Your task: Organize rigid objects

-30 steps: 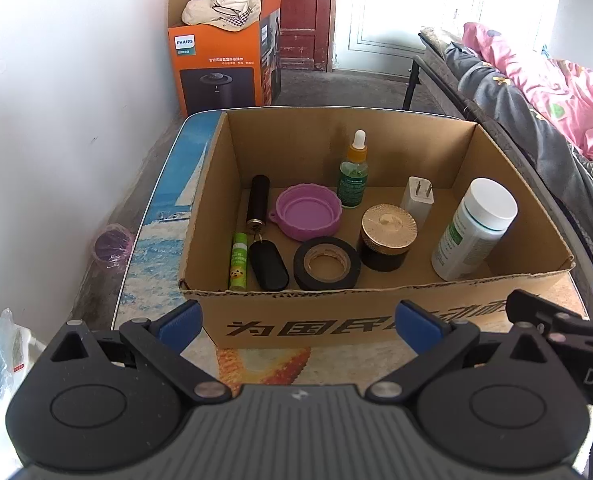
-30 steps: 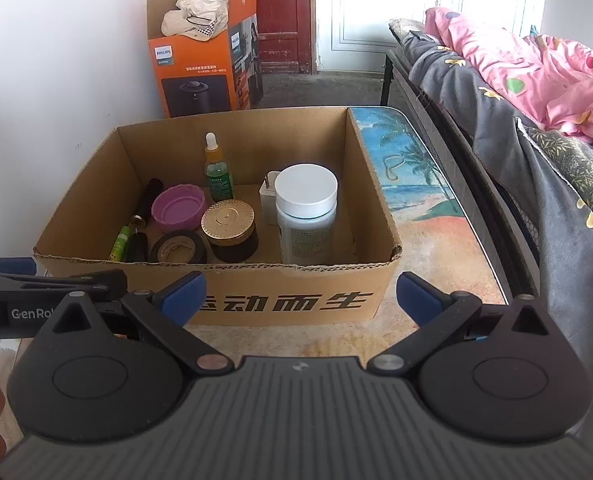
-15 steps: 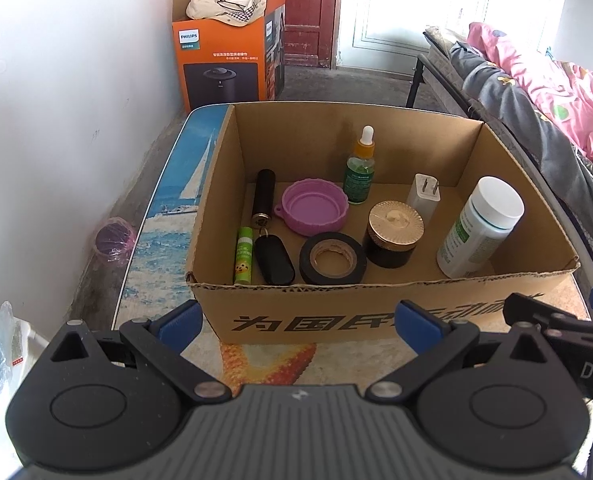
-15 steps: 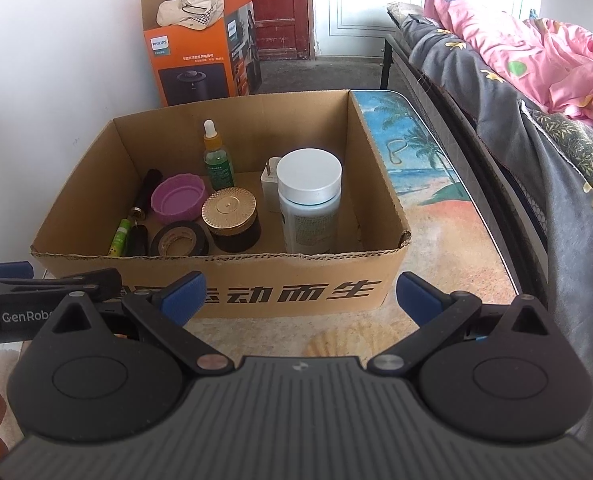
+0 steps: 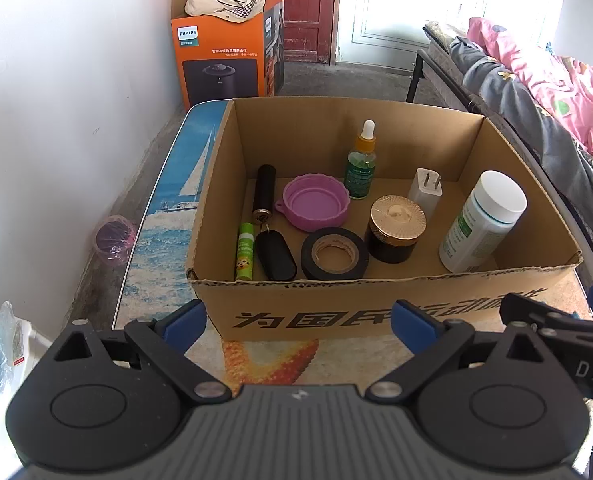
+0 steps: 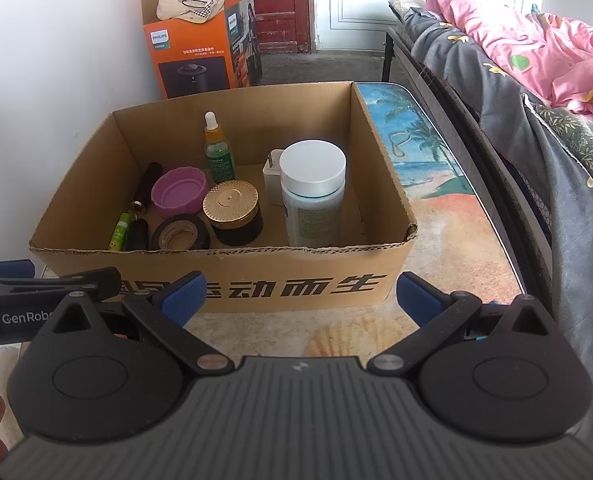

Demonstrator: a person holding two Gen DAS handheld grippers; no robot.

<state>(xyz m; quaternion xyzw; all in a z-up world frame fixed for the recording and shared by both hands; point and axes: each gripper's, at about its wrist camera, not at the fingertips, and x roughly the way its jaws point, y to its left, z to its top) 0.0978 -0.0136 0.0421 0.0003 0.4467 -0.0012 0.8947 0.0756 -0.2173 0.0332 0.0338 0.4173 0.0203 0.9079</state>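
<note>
An open cardboard box [image 5: 376, 312] [image 6: 256, 284] stands on a printed table. Inside it are a white-capped pill bottle [image 5: 482, 222] [image 6: 313, 192], a gold-lidded dark jar [image 5: 395, 229] [image 6: 232, 213], a black tape roll [image 5: 334, 254] [image 6: 181, 233], a purple lid [image 5: 315, 205] [image 6: 179, 192], a green dropper bottle [image 5: 361, 164] [image 6: 218, 152], a white plug [image 5: 425, 190], a black cylinder [image 5: 264, 193], a green stick [image 5: 245, 251] and a black fob [image 5: 275, 255]. My left gripper [image 5: 298, 322] and right gripper [image 6: 300, 294] hang open in front of the box, both holding nothing.
An orange Philips carton [image 5: 226, 44] stuffed with cloth stands on the floor behind the table. A bed with grey and pink bedding [image 6: 536, 80] runs along the right. A white wall [image 5: 56, 120] is at the left, with a small purple bin [image 5: 114, 236] on the floor.
Both grippers have risen and drawn back a little from the box, so it sits lower and farther in each view. Nothing in the box has moved; both stay open.
</note>
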